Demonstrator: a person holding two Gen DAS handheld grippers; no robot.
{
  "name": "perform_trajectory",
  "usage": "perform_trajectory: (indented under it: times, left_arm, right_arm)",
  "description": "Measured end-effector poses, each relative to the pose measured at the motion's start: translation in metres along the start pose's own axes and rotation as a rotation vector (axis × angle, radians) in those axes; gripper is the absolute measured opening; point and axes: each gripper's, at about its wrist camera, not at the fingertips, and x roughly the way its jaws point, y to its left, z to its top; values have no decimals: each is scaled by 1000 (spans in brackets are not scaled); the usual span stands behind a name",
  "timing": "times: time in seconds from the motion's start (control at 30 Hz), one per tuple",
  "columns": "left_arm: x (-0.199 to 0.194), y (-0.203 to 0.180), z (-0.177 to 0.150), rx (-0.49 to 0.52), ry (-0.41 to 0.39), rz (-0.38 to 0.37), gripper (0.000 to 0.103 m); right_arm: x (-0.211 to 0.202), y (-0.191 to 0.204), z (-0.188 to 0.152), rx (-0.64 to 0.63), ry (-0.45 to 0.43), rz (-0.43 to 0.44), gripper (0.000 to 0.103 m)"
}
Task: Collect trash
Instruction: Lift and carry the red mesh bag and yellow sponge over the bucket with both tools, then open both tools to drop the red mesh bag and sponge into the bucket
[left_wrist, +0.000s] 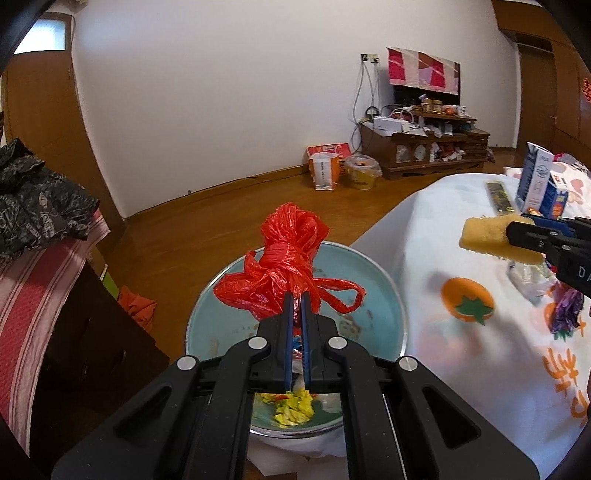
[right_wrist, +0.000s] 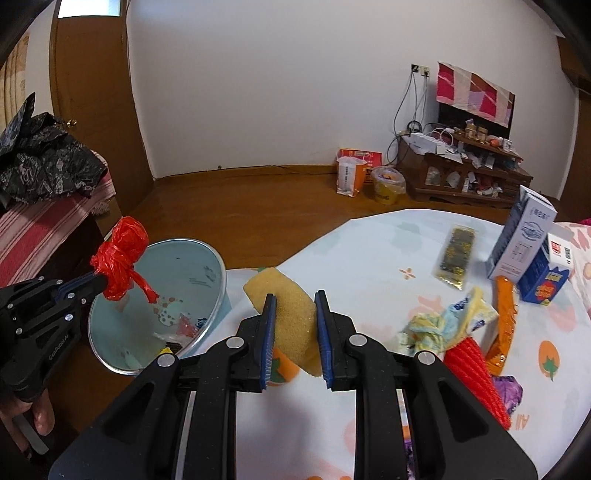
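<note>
left gripper (left_wrist: 297, 299): red bag (left_wrist: 284, 273) | bin (left_wrist: 388, 295) below | right gripper (right_wrist: 295, 299): sponge (right_wrist: 291, 314)

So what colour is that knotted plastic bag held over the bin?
Bright red plastic bag, clearest in the left wrist view, over the pale blue bin.

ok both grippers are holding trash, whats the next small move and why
Probably open the left gripper: its red plastic bag already hangs over the bin, so it should drop in. The right gripper, shut on the yellow sponge, is above the table, beside the bin.
</note>
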Motion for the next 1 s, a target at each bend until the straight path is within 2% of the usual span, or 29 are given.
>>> perform_trajectory:
  times: [1.0]
  left_arm:
    - [4, 20, -2, -45, 31, 76, 4]
  right_arm:
    - [29, 39, 6, -49, 37, 57, 22]
